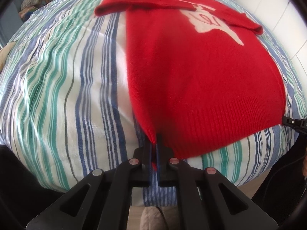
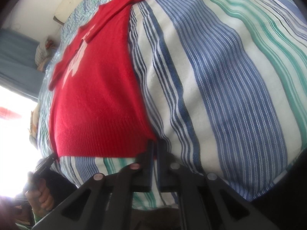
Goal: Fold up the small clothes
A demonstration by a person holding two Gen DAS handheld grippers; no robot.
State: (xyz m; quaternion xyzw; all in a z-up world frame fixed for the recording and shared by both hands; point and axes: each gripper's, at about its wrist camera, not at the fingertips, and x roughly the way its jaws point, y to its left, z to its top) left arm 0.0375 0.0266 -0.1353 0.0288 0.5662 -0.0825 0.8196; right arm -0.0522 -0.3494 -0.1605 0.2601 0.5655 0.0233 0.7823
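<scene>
A small red knit sweater (image 1: 191, 72) with a white figure on its chest lies flat on a striped bed, both sleeves folded in across the chest; it also shows in the right wrist view (image 2: 96, 95). My left gripper (image 1: 155, 143) is shut on the sweater's left hem corner. My right gripper (image 2: 155, 143) is shut on the right hem corner, and its tip shows in the left wrist view (image 1: 287, 121). The left gripper's tip shows in the right wrist view (image 2: 50, 158), held by a hand.
The striped blue, green and white bedcover (image 1: 57, 86) fills both views (image 2: 220, 76). A heap of clothes (image 1: 32, 0) lies at the far left corner. A white wall (image 1: 278, 9) runs behind the bed. The bed's near edge drops off just under the grippers.
</scene>
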